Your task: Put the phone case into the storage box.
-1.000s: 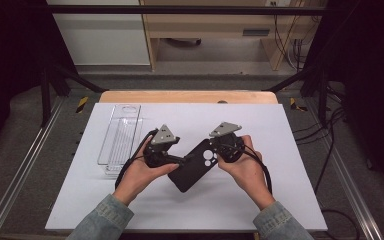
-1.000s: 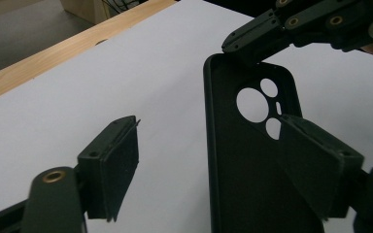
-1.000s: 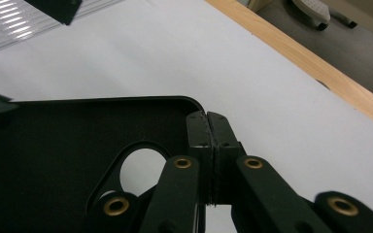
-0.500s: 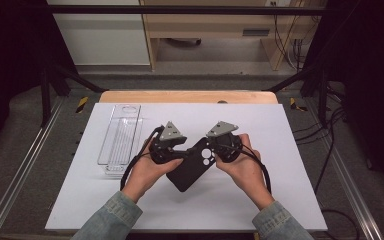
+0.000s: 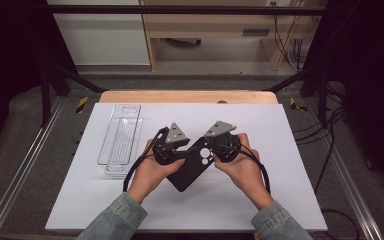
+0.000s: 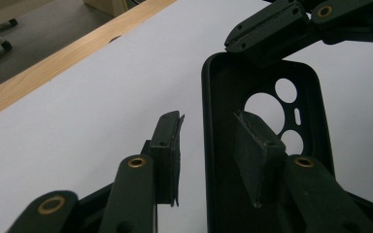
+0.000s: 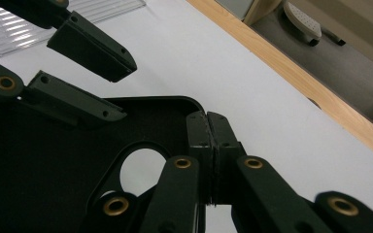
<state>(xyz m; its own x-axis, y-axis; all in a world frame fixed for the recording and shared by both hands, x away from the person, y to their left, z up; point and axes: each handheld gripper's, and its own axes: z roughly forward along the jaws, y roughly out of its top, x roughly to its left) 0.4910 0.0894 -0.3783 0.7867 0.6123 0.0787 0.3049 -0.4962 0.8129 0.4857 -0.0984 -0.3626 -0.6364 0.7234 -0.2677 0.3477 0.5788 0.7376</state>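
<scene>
A black phone case (image 5: 190, 172) with round camera holes hangs just above the white table between both hands. My right gripper (image 5: 215, 150) is shut on the case's top rim, its pads (image 7: 209, 121) pinched on the thin wall (image 7: 175, 104). My left gripper (image 5: 180, 150) straddles the case's side wall (image 6: 209, 121). One pad (image 6: 167, 145) is outside and the other (image 6: 255, 145) inside the shell (image 6: 223, 92). These jaws have just been closing, and a gap still shows between the outer pad and the wall.
A clear ribbed plastic tray (image 5: 120, 140) lies on the white table top (image 5: 280, 130) left of the hands, seen also as a clear tray (image 7: 102, 7) in the right gripper view. A wooden edge (image 5: 190, 96) borders the far side; metal rails run along both sides.
The left gripper has edged right onto the case's side, and its jaws have narrowed around the wall. The right gripper has kept its grip and place.
</scene>
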